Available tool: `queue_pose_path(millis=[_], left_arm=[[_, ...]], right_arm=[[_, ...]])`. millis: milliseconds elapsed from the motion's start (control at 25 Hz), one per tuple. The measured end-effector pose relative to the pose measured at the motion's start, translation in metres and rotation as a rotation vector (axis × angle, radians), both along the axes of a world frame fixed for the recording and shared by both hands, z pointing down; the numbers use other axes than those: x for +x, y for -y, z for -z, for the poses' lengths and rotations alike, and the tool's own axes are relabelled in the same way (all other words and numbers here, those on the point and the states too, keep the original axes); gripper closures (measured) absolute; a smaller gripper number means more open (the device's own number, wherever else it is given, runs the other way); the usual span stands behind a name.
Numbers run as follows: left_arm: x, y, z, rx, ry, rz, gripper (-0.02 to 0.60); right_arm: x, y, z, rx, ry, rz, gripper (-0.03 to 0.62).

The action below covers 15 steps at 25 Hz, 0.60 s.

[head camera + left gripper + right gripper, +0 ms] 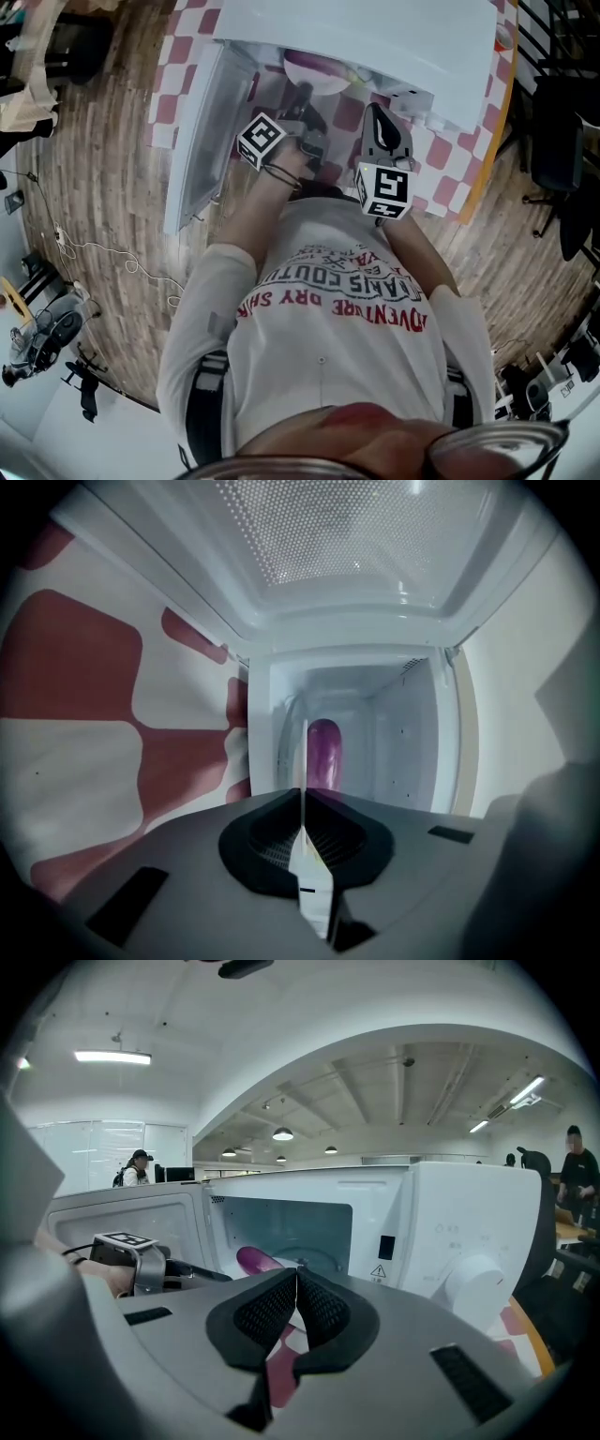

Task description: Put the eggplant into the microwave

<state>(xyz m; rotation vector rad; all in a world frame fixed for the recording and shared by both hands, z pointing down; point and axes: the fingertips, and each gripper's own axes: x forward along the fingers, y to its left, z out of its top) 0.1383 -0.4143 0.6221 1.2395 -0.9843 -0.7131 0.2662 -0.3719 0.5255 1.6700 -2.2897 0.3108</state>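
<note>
One eggplant (323,752), glossy purple with a rounded end, lies inside the one white microwave (450,1222), whose door (122,1213) stands swung open over the red-and-white checked counter (441,155). We hold two grippers before the opening. The left gripper (303,794) has its fingers (267,832) clenched together on nothing, and the right gripper (296,1277) likewise has its fingers (267,1312) pressed shut and empty, both apart from the eggplant.
</note>
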Motion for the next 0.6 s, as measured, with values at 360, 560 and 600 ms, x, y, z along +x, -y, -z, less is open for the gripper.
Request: queue_pose_path(millis=[360,560,600], left_arm=[[-0.001,0.019,-0.012,-0.026,0.022,0.004,0.548],[0.002,0.030,-0.016,-0.033,0.031,-0.011,0.548],[0.003,0.031,-0.016,-0.036,0.035,-0.015,0.548]], right_arm=[[-0.001,0.015,-0.001,-0.003,0.010,0.000,0.568],[-0.008,0.017,-0.004,-0.017,0.017,0.016,0.568],[-0.008,0.017,-0.005,-0.019,0.019,0.017,0.568]])
